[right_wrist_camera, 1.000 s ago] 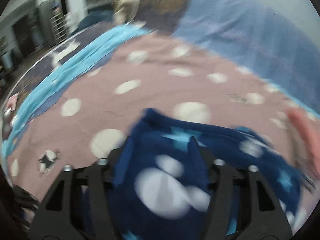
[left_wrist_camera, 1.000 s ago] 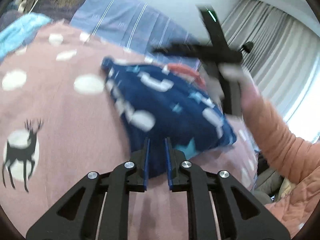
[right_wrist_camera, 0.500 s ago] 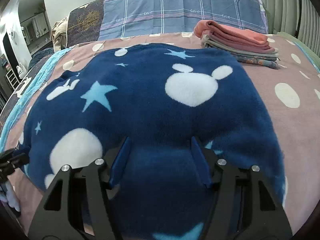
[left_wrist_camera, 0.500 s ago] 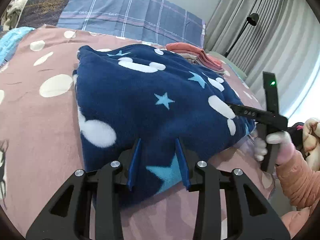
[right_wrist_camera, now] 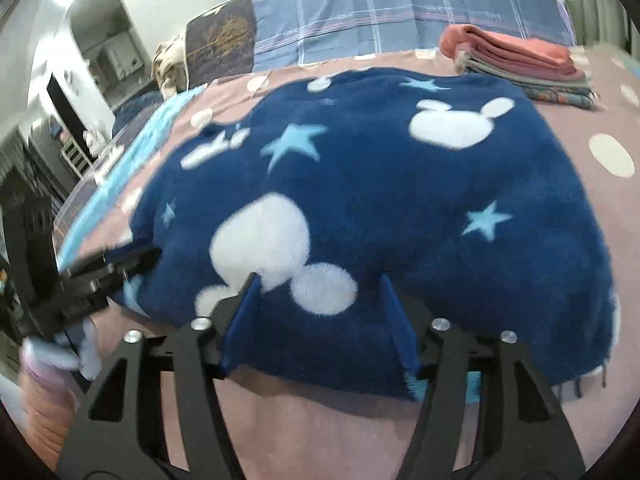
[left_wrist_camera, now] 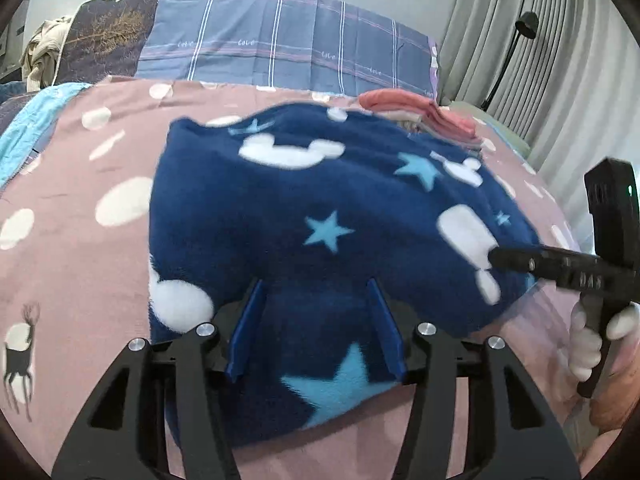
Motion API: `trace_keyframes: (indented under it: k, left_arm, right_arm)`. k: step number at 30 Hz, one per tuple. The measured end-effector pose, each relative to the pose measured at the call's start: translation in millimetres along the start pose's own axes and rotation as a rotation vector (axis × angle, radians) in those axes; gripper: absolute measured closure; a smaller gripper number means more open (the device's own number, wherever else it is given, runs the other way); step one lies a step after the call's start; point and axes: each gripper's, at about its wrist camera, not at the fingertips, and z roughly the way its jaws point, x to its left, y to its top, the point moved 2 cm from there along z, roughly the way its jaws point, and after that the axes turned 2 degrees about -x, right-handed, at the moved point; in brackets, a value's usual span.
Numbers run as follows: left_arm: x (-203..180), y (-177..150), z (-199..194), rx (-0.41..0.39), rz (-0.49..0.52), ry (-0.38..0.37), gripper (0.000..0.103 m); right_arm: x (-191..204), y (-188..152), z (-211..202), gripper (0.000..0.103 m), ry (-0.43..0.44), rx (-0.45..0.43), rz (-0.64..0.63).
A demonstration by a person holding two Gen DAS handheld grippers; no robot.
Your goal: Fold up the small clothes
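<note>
Left wrist view, as I read it from my station.
- Navy fleece garment (left_wrist_camera: 320, 216), printed with white mouse-head shapes and pale blue stars: spread across the centre of the frame on the bed, its near edge at the bottom centre.
- Left gripper (left_wrist_camera: 316, 320): bottom centre. Its jaws have just been opening and stand about half apart; the near edge of the fleece lies between the blue fingers (left_wrist_camera: 248, 328), but I see no pinch on it.
- Right gripper (left_wrist_camera: 560, 268): middle right of the frame, its black nose at the garment's right edge, held by a white-gloved hand (left_wrist_camera: 592, 340).
- Pink spotted bedspread (left_wrist_camera: 76, 248): left and lower parts of the frame, with a deer print at the lower left.
- Stack of folded clothes (left_wrist_camera: 420, 114): upper right of centre, behind the fleece.
- Blue checked pillow (left_wrist_camera: 280, 44): top centre.
- Grey curtains (left_wrist_camera: 560, 60): upper right.

Right wrist view.
- The navy fleece garment (right_wrist_camera: 380, 184) fills the centre; its near hem crosses the bottom centre.
- Right gripper (right_wrist_camera: 320, 316): bottom centre. Its jaws have just been closing and stand partly apart, with the hem between the blue fingers (right_wrist_camera: 396, 320); I cannot tell whether the pads press on the cloth.
- Left gripper (right_wrist_camera: 104, 276): middle left, blurred, at the garment's left edge.
- Stack of folded clothes (right_wrist_camera: 520, 64): upper right.
- Blue checked pillow (right_wrist_camera: 400, 8): top centre.
</note>
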Motion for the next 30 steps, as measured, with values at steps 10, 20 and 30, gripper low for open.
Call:
trace_keyframes:
  k: [10, 20, 30]
  left_arm:
    - [33, 6, 38, -0.014, -0.096, 0.031, 0.05]
    - [27, 7, 32, -0.023, -0.056, 0.04, 0.046]
    - [19, 6, 33, -0.026, -0.033, 0.041, 0.039]
  right_arm:
    - [24, 6, 74, 0.048, -0.073, 0.025, -0.129]
    - [19, 109, 120, 0.041, -0.122, 0.036, -0.092]
    - [22, 165, 157, 0.04, -0.193, 0.026, -0.142]
